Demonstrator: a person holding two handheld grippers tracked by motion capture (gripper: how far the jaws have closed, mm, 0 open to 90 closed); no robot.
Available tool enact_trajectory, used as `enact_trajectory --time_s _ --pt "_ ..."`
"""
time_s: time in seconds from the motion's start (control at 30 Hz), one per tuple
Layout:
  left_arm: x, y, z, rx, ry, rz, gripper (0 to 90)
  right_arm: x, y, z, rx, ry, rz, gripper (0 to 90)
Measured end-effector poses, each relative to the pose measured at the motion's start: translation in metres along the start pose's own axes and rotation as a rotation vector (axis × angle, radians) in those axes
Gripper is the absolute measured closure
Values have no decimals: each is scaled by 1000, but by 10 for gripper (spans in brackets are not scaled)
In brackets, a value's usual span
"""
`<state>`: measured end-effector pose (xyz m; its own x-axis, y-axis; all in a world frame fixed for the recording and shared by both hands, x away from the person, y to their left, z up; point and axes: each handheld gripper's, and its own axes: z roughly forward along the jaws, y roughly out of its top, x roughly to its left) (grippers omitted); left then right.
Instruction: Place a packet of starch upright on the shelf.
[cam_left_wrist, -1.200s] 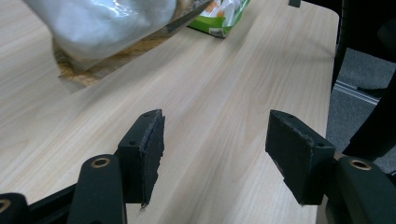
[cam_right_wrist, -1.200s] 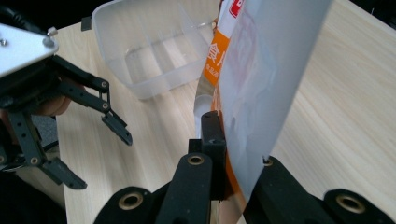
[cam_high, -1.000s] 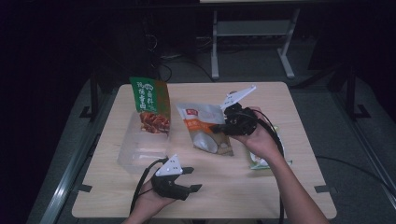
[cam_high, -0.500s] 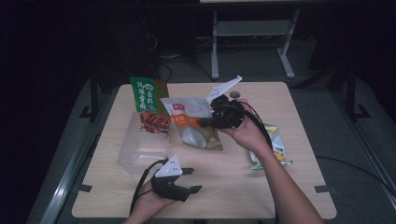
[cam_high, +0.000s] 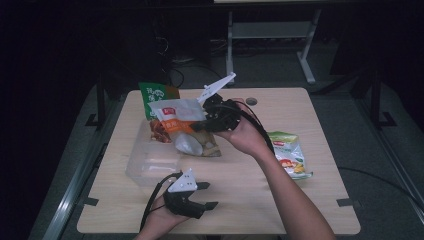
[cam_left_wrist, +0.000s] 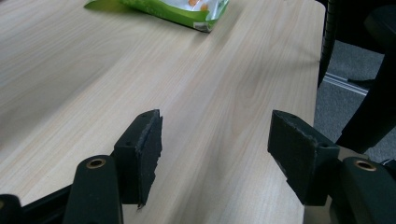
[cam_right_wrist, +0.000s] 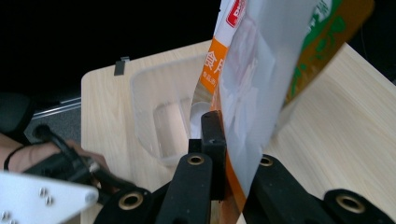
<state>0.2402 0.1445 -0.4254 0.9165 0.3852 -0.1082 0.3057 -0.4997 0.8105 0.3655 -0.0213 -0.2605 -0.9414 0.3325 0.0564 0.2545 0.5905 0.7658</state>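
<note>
High view shows the right gripper (cam_high: 197, 125) lifted above the wooden table (cam_high: 320, 107), its jaws clamped on an orange-and-white snack pouch (cam_high: 182, 127) that hangs over the clear plastic bin (cam_high: 147, 165). The pouch covers much of a green-and-red snack bag (cam_high: 152, 95) standing behind it, so only that bag's top and a red patch show. A green chip bag (cam_high: 287, 152) lies flat, well apart to the right, partly overlapped by the right forearm. The left gripper (cam_high: 207, 196) rests near the table's front edge, jaws spread with nothing between them; the left gripper view confirms bare wood between its pads (cam_left_wrist: 144, 144) and the chip bag (cam_left_wrist: 180, 9) cut off at the top. Right gripper view has the pouch (cam_right_wrist: 252, 88) pinched edge-on, hiding one jaw; its print is too blurred to read.
</note>
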Motion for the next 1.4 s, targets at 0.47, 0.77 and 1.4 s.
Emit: enact_trajectory --time_s 0.47,0.77,1.4 --pt "0 -1 -1 -15 -3 9 345 4 35 40 6 46 -5 900" --pt "2 -3 -2 -5 -1 12 339 6 49 67 2 67 -2 900" --pt "4 -4 -2 -5 -12 -9 339 2 52 117 26 96 -2 900"
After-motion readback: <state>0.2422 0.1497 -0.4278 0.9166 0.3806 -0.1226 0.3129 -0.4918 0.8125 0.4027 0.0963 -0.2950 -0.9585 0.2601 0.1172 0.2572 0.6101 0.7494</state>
